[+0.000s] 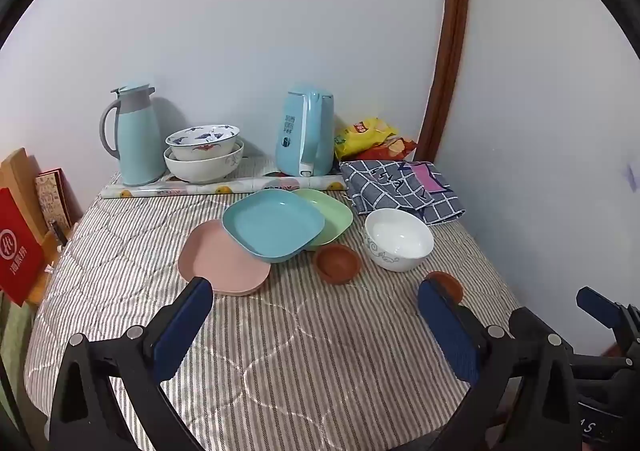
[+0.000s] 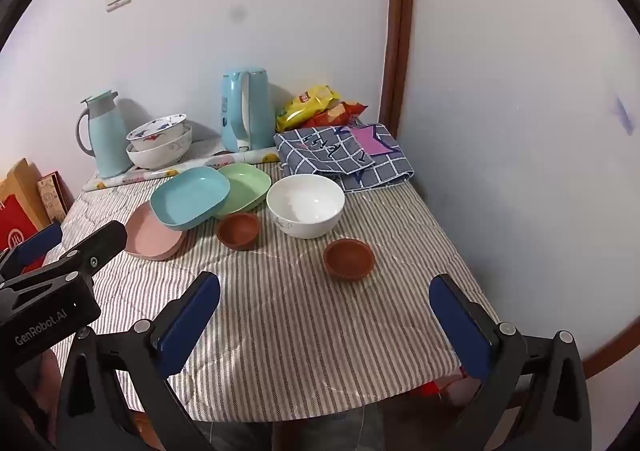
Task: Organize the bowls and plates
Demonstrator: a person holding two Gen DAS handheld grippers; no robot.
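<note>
Three square plates overlap mid-table: a blue plate point(image 1: 274, 225) point(image 2: 190, 197) lies on a pink plate point(image 1: 222, 261) point(image 2: 150, 235) and a green plate point(image 1: 332, 219) point(image 2: 246, 185). To their right stands a white bowl point(image 1: 398, 239) point(image 2: 306, 205). Two small brown bowls rest on the cloth, one point(image 1: 337, 263) point(image 2: 238, 230) by the plates, the other point(image 1: 446, 285) point(image 2: 349, 254) nearer the front. My left gripper point(image 1: 314, 303) hovers open in front of the plates, holding nothing. My right gripper point(image 2: 324, 299) is open and empty just short of the nearer brown bowl.
At the back stand a pale blue jug point(image 1: 134, 135), two stacked patterned bowls point(image 1: 204, 153), a blue kettle point(image 1: 306, 131), snack bags point(image 1: 366, 137), a rolled mat point(image 1: 224, 185) and a checked cloth point(image 1: 404, 187). Walls close the back and right. Boxes point(image 1: 20, 243) lean at the left.
</note>
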